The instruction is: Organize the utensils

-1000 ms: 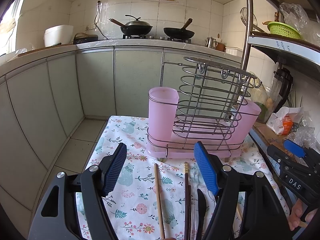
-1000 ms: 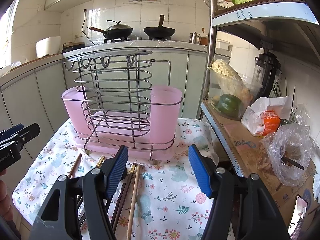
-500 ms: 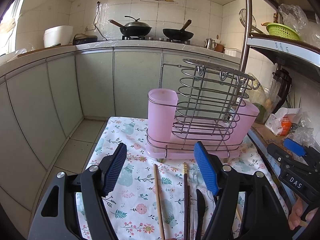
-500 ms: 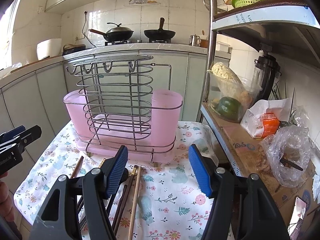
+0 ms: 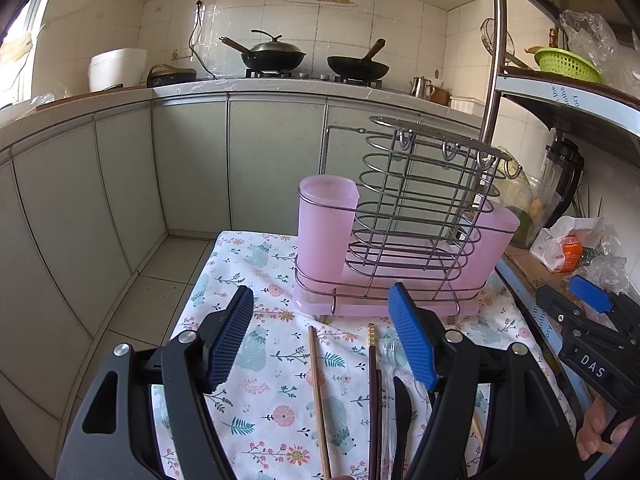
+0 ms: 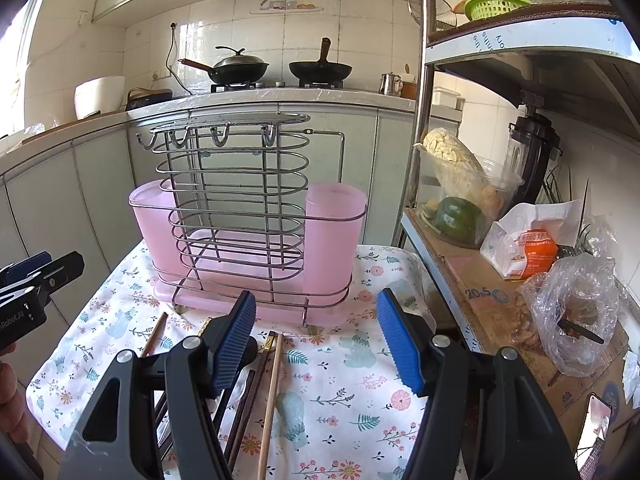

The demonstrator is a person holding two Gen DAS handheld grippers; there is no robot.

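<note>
**Utensils wait loose before the caddy**

Chopsticks (image 5: 318, 392), a black knife (image 5: 401, 408) and a clear fork (image 5: 387, 354) lie on the floral cloth (image 6: 360, 392), just before the pink caddy (image 6: 248, 240). Left gripper (image 5: 320, 342) and right gripper (image 6: 316, 340) hover spread, empty. Best to pinch one piece mid-shaft, then drop it upright into a cup.

A home kitchen — woks (image 5: 273, 54) on a gas stove (image 6: 276, 85), tiled wall (image 5: 360, 8), pale cabinets (image 5: 276, 160).

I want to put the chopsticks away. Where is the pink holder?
The pink holder stands at the far end of the flowery tablecloth, straight ahead in both views, just beyond the chopsticks and beside the shelf.
</note>
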